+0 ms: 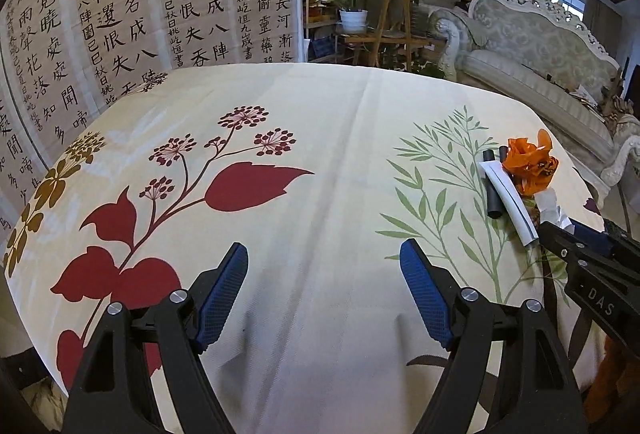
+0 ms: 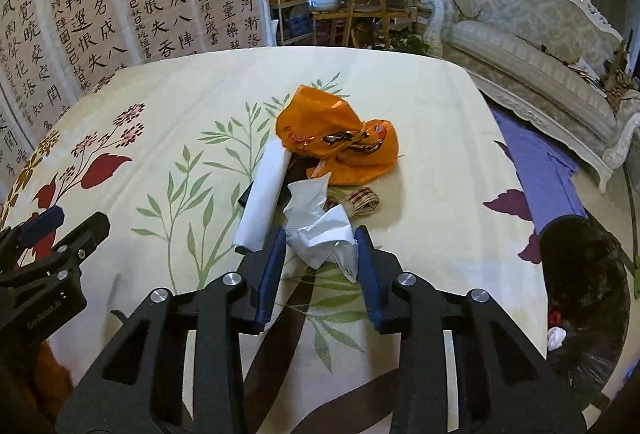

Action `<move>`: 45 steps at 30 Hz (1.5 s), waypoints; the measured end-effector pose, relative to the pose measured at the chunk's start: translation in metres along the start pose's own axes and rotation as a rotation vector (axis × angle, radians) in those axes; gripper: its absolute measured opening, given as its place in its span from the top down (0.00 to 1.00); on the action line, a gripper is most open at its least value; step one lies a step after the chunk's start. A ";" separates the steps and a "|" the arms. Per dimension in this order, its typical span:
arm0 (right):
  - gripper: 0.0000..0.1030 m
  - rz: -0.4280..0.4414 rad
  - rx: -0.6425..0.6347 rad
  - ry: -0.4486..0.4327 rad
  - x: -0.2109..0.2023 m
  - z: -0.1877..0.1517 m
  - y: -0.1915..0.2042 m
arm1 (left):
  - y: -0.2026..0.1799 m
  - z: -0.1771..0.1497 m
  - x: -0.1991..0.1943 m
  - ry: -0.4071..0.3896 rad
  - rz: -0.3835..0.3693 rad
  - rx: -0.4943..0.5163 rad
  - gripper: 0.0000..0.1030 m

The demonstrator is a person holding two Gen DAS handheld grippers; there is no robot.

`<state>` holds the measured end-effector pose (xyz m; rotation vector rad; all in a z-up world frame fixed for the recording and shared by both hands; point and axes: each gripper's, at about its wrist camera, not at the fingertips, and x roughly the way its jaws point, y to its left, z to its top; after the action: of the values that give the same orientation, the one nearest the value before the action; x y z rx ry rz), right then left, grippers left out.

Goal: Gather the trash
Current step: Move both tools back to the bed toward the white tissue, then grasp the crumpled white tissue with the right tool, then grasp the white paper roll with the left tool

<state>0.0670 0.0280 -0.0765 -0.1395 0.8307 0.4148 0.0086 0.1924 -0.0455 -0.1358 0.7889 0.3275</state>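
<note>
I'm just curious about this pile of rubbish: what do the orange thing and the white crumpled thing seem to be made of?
The orange wrapper looks like thin plastic film: glossy, with bright highlights along soft crumples. The white crumpled scrap between the right gripper's fingers looks like paper, perhaps coated: matte with sharp creases, and some print at one edge.
</note>
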 end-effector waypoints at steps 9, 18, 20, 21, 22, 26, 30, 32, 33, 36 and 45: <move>0.75 -0.015 0.027 -0.031 -0.022 -0.005 -0.016 | -0.006 0.003 0.000 -0.001 -0.023 0.003 0.26; 0.75 -0.111 0.097 -0.041 -0.022 -0.008 -0.057 | -0.041 0.005 -0.004 -0.010 -0.084 0.048 0.26; 0.75 -0.132 0.106 -0.038 -0.019 -0.009 -0.066 | -0.049 0.007 -0.004 -0.010 -0.096 0.055 0.26; 0.75 -0.135 0.110 -0.036 -0.018 -0.008 -0.069 | -0.054 0.009 -0.004 -0.012 -0.105 0.059 0.26; 0.75 -0.136 0.115 -0.032 -0.017 -0.008 -0.072 | -0.058 0.010 -0.004 -0.013 -0.109 0.061 0.26; 0.75 -0.130 0.117 -0.025 -0.011 -0.007 -0.078 | -0.073 0.018 -0.001 -0.014 -0.128 0.065 0.26; 0.74 -0.121 0.118 -0.029 -0.009 -0.008 -0.081 | -0.090 0.023 0.007 -0.006 -0.136 0.091 0.26; 0.74 -0.118 0.117 -0.031 -0.009 -0.008 -0.081 | -0.097 0.024 0.012 0.007 -0.135 0.103 0.26; 0.74 -0.115 0.118 -0.032 -0.009 -0.009 -0.081 | -0.099 0.024 0.015 0.015 -0.136 0.106 0.26; 0.74 -0.104 0.121 -0.032 -0.008 -0.009 -0.082 | -0.106 0.023 0.022 0.039 -0.143 0.122 0.32; 0.74 -0.083 0.133 -0.034 -0.011 -0.011 -0.089 | -0.109 0.018 0.029 0.084 -0.188 0.143 0.82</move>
<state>0.0897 -0.0596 -0.0796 -0.0428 0.8136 0.2820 0.0768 0.1008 -0.0542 -0.0886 0.8727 0.0870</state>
